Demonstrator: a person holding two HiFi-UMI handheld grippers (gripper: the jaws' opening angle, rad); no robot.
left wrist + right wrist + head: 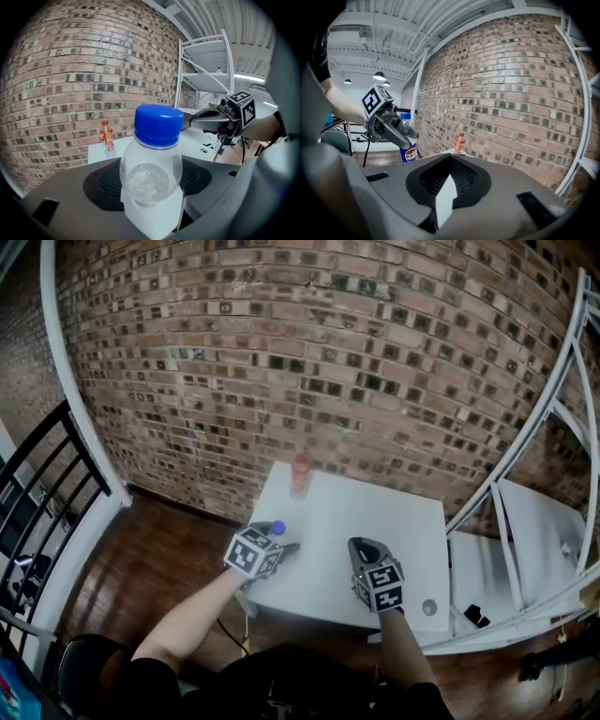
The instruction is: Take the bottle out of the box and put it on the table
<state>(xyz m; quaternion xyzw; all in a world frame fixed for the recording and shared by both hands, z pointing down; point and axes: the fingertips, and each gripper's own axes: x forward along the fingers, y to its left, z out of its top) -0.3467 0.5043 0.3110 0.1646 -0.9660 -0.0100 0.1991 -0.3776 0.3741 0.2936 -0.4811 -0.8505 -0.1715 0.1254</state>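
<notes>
**Transfer of the bottle, placing stage.** The left gripper (281,546) pinches a clear plastic bottle with a blue screw cap (151,164) just below its shoulder. In the left gripper view we see the white pads closed on either side of the body, with the cap rising clear above them. The right gripper view adds a blue label on the lower part of this bottle.

The right gripper (364,547) carries nothing. Its own view shows the jaws pressed together with only bare pad between them.

No box appears in any view, so we judge the bottle to be already out of it, with only the setting-down left to do.

The bottle is at the near left corner of the white rectangular table (375,512). Its long axis is upright, cap uppermost. The open tabletop lies below it and stretches ahead and to the right. We cannot tell whether its base already touches the surface, because the gripper body hides it.

The left gripper is the one engaged. The right gripper hangs well to the right, over the table's near edge and apart from the bottle. We therefore expect a straight lowering by the left alone, keeping the axis vertical so that the base lands flat and inside the edge.

A second, smaller bottle with a red cap and red label (300,474) stands at the far edge against the brick wall (328,352), well apart from the placing spot.
</notes>
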